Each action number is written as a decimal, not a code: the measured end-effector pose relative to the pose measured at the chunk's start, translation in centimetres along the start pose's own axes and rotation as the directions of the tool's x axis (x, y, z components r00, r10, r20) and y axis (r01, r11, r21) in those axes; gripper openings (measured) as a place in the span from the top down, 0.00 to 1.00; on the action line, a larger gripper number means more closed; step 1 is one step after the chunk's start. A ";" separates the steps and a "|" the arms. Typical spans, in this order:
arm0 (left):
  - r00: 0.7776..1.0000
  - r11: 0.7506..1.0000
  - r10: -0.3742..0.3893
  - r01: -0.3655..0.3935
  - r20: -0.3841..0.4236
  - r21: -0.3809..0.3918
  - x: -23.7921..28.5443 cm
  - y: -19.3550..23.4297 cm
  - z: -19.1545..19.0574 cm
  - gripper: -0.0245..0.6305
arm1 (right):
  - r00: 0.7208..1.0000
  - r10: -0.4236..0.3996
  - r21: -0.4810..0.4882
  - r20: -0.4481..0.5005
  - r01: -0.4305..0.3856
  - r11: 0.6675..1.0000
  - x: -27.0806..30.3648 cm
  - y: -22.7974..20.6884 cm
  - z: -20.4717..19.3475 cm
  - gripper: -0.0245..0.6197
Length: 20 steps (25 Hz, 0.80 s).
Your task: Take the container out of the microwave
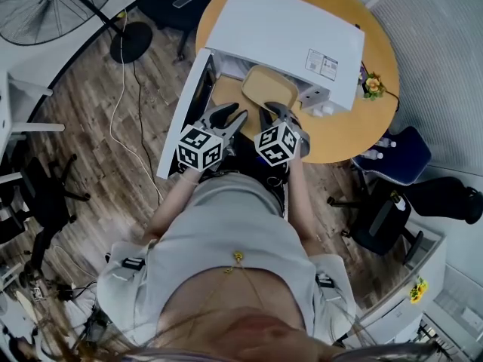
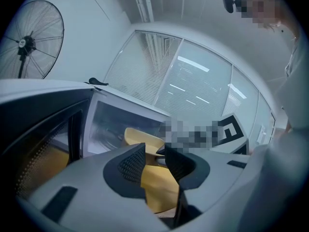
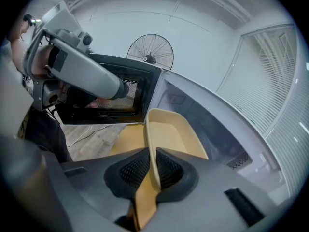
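The pale yellow container (image 1: 269,89) sits at the mouth of the white microwave (image 1: 287,32), whose door (image 1: 185,111) swings open to the left. My right gripper (image 1: 278,111) is shut on the container's near rim. In the right gripper view the rim of the container (image 3: 169,134) runs between the pads of the right gripper (image 3: 153,170). My left gripper (image 1: 230,116) hangs open just left of it, over the table. Through the left gripper (image 2: 155,164) I see only the container (image 2: 142,139) beyond and the wooden top; nothing is between its jaws.
The microwave stands on a round wooden table (image 1: 377,59) with a small flower pot (image 1: 372,87) at its right. A floor fan (image 1: 60,6) and its cable lie to the left, and office chairs (image 1: 400,157) to the right. The open door walls off the left side.
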<state>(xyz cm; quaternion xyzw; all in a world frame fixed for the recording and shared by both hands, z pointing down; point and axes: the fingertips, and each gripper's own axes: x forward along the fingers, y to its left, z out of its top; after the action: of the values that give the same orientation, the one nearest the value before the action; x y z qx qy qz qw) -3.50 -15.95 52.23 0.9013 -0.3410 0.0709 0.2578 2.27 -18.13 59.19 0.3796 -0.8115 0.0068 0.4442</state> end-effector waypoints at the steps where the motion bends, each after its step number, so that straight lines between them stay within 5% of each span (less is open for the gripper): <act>1: 1.000 1.000 -0.001 0.001 -0.002 0.001 0.0 0.0 -0.1 0.77 | 1.000 0.000 0.001 0.001 0.000 1.000 0.0 0.1 0.0 0.89; 20: 0.997 0.997 0.072 -0.072 -0.005 0.002 -2.5 1.8 -1.5 0.77 | 1.000 0.003 -0.016 0.014 -0.003 1.000 -2.1 2.7 0.0 0.89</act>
<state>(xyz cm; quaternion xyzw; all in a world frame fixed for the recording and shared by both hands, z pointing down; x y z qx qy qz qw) -6.48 -14.89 53.56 0.8884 -0.3725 0.0830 0.2550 1.24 -14.96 58.57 0.3749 -0.8151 -0.0019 0.4416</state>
